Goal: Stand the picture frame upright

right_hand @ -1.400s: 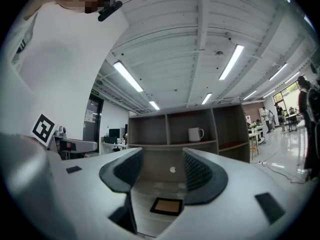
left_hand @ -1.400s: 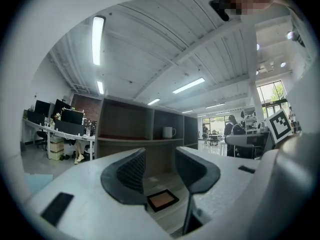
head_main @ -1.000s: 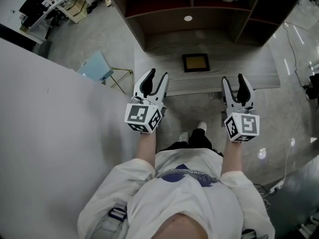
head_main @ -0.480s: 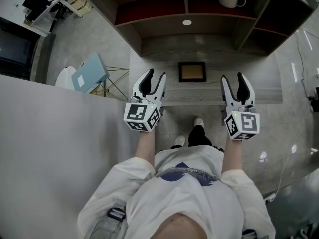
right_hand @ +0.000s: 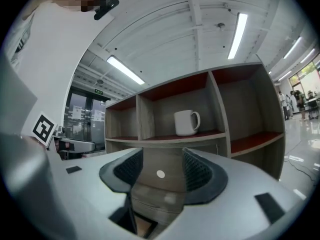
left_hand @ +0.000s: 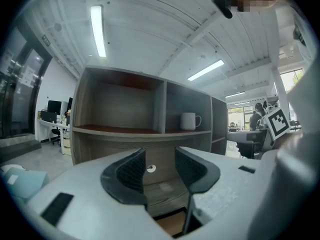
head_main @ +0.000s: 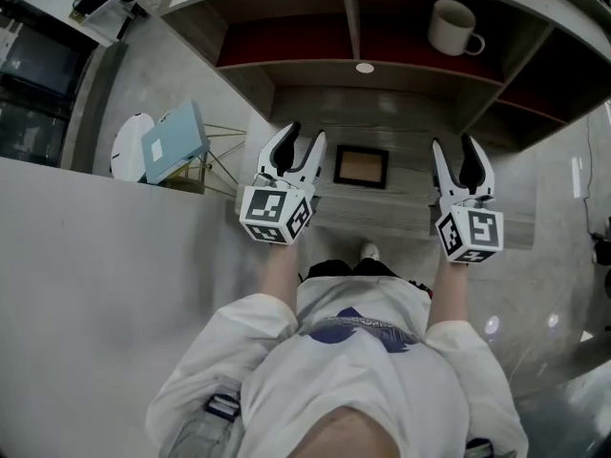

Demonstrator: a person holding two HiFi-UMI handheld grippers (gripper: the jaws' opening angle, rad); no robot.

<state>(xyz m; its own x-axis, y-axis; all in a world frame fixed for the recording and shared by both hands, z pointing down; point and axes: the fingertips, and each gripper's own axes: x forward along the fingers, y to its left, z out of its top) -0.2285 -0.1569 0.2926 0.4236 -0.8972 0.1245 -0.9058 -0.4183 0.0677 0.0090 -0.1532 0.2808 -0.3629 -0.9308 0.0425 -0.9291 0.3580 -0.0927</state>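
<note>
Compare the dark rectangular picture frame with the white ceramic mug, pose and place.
The dark rectangular picture frame lies flat, face up, on the low grey ledge; the white ceramic mug stands upright on a shelf above. The frame is flat and dark-edged; the mug is round and white, with a handle. Both sit untouched.

**Tabletop and shelf**

A pale wood-grain tabletop (head_main: 410, 213) carries a dark frame (head_main: 361, 166), which lies flat and face up near its middle. At the tabletop's back rises a shelf (head_main: 286, 65) split by upright dividers. A white mug (head_main: 452, 27) stands upright in the shelf's middle compartment, its handle turned to the right.
</note>
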